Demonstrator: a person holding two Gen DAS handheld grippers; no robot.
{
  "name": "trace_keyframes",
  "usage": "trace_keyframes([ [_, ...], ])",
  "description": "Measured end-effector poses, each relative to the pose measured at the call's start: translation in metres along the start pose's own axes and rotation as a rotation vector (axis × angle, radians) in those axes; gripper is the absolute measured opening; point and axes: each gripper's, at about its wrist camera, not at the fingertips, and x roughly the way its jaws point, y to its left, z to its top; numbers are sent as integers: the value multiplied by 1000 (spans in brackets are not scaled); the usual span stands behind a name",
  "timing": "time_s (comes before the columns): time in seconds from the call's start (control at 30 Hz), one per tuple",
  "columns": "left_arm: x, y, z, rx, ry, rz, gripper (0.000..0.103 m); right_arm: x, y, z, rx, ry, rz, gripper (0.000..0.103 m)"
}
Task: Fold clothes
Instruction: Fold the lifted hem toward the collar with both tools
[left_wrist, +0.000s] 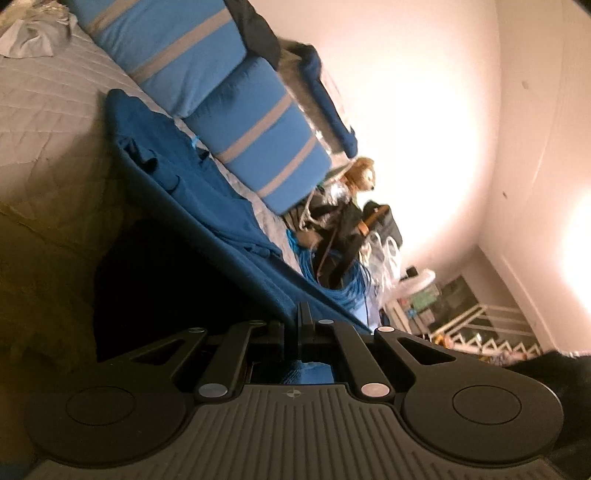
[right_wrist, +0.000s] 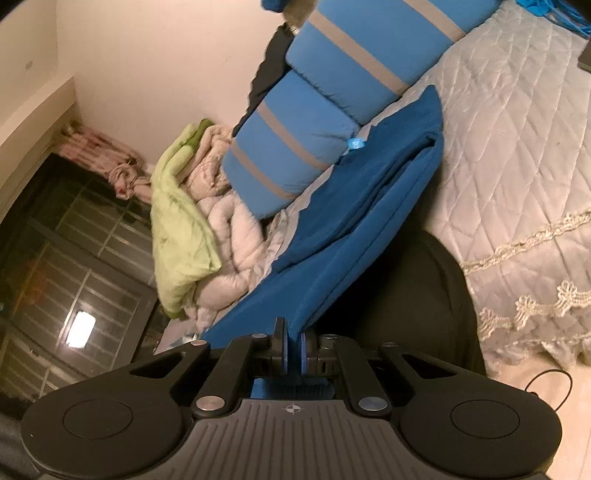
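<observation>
A dark blue garment lies stretched over the grey quilted bed, its far part resting on the bed next to the striped pillows. My left gripper is shut on one near edge of the garment and holds it lifted. In the right wrist view the same blue garment runs from the bed down to my right gripper, which is shut on another near edge. The cloth hangs taut between the bed and both grippers. Both views are tilted.
Two blue pillows with grey stripes lie along the wall side of the bed. A green and beige pile of bedding sits by a dark window. Bags, a plush toy and blue cord crowd the floor.
</observation>
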Motion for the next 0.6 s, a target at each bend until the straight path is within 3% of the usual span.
trace_keyframes([
  [0.2, 0, -3, 8, -11, -24, 11, 5, -8, 4, -3, 2, -18, 51, 8],
  [0.33, 4, -4, 29, -7, -75, 23, 5, 0, 13, 18, -24, -55, 77, 8],
  [0.6, 21, -17, 74, 43, -194, 115, 5, 18, 29, 74, -59, -156, 66, 8],
])
